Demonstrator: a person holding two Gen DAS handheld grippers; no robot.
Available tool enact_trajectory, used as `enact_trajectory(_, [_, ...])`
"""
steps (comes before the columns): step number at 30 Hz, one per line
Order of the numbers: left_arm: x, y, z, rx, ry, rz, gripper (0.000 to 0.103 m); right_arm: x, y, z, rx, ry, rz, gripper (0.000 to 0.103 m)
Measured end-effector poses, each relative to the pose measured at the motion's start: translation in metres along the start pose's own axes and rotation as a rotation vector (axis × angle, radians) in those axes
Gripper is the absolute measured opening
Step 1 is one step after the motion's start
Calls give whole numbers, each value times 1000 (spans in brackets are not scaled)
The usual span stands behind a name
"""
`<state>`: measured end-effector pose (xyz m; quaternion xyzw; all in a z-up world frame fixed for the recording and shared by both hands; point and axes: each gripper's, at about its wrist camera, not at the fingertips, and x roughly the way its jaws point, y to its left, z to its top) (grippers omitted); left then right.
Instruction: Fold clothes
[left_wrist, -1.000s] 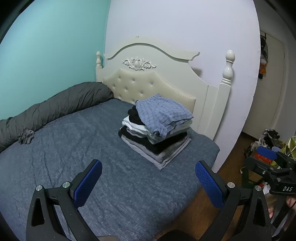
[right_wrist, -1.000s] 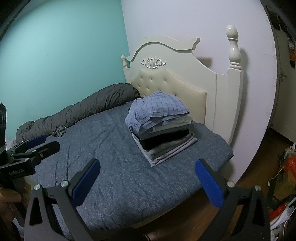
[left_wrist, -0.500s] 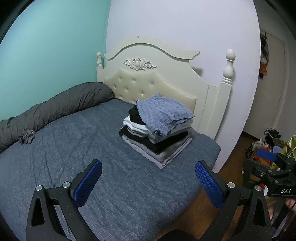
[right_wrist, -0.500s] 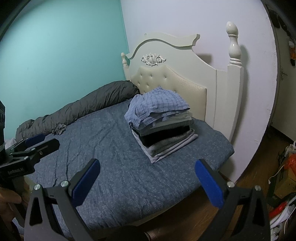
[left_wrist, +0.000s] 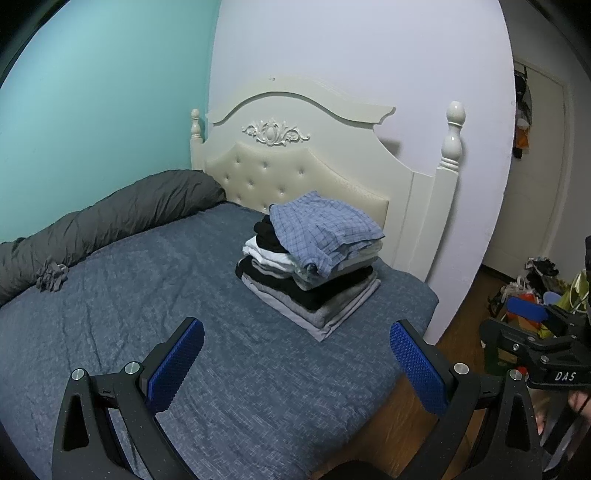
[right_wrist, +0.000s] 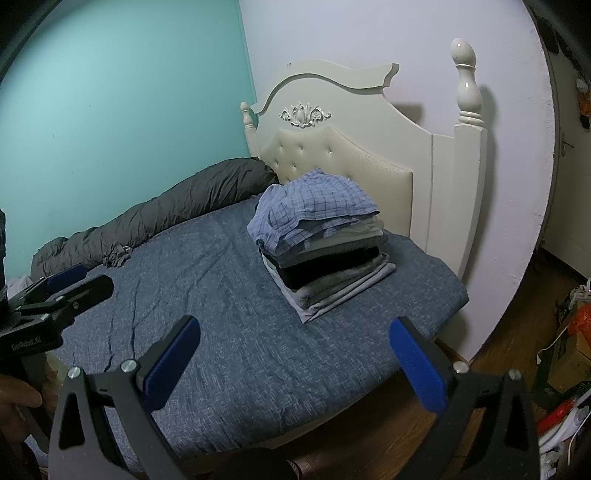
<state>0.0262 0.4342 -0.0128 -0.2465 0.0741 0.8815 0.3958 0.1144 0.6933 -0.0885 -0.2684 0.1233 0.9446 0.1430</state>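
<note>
1. In the left wrist view, our left gripper (left_wrist: 295, 354) fills the lower part of the frame with its jaws wide apart and nothing between the blue pads (left_wrist: 176, 363); it hangs above the near part of the bed (left_wrist: 147, 295).
2. In the right wrist view, our right gripper (right_wrist: 293, 356) stands the same way at the bottom of the frame: jaws spread, empty, over the near edge of the bed.
3. The stack of folded clothes (left_wrist: 310, 266) lies right of centre in the left view, on the blue-grey bedcover just in front of the cream tufted headboard (left_wrist: 295, 173). A blue checked garment (left_wrist: 321, 225) tops the stack; white, black and grey layers sit beneath it.
4. A rolled dark grey duvet (left_wrist: 110, 218) runs along the turquoise wall (left_wrist: 92, 92) at middle left, with a small crumpled grey item (left_wrist: 51, 277) beside it on the cover.
5. Each view catches the other gripper at its edge: the right one at lower right of the left view, against floor clutter (left_wrist: 535, 280); the left one at lower left of the right view, well apart from the stack.
</note>
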Motion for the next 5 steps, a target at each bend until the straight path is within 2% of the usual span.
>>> enact_trajectory(5, [0,1,0,-6,0,-4,103,3,-1,0,2,6,-1,103])
